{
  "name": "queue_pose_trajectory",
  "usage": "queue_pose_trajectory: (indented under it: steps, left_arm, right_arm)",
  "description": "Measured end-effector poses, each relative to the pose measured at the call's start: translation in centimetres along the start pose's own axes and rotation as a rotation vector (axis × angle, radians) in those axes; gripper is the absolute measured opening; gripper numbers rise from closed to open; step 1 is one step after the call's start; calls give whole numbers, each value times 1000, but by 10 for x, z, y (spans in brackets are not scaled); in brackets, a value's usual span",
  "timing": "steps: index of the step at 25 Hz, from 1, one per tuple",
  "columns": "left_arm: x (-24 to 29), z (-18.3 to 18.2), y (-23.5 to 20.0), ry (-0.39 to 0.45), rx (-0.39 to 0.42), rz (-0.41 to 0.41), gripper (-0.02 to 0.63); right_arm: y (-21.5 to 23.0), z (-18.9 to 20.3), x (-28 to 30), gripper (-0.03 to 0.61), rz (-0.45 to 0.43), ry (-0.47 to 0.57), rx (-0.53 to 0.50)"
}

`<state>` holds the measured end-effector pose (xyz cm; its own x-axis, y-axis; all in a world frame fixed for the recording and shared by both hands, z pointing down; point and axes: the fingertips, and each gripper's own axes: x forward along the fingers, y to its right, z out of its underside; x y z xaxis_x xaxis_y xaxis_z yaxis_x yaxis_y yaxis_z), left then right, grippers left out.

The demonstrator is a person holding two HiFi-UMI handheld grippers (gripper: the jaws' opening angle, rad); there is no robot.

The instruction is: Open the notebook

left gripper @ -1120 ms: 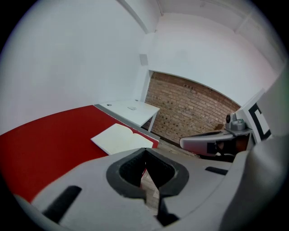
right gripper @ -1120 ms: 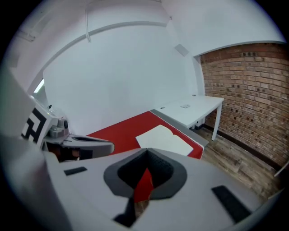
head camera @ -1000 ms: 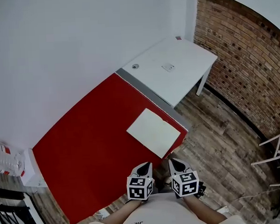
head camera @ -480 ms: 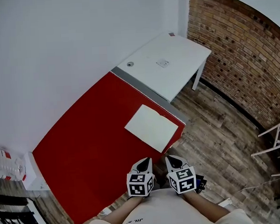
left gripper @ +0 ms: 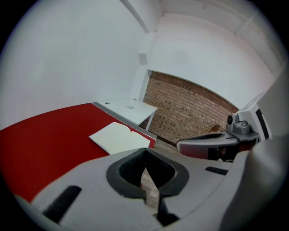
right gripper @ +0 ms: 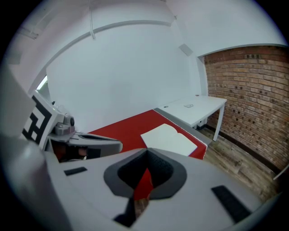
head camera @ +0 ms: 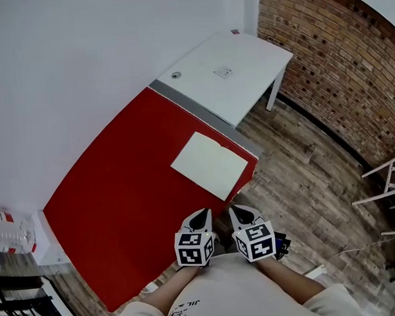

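One notebook is lying open at the red table's corner, beside one white desk. Two grippers, left and right, are hovering off the table's near edge, both clenched on nothing.

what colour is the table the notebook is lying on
Red table, under the cream notebook; clearest in the head view.

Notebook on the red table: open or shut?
Open. The notebook lies flat, two pale pages spread either side of a centre crease.
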<state>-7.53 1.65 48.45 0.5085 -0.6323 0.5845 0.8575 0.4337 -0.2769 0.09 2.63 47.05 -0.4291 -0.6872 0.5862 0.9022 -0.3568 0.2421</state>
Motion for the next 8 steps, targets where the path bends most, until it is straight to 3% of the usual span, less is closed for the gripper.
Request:
queue_pose_trajectory:
  steps: [8]
  left_arm:
    - [7, -4, 3, 4, 1, 7, 6]
  right_arm:
    - [5, 0, 0, 6, 2, 0, 0]
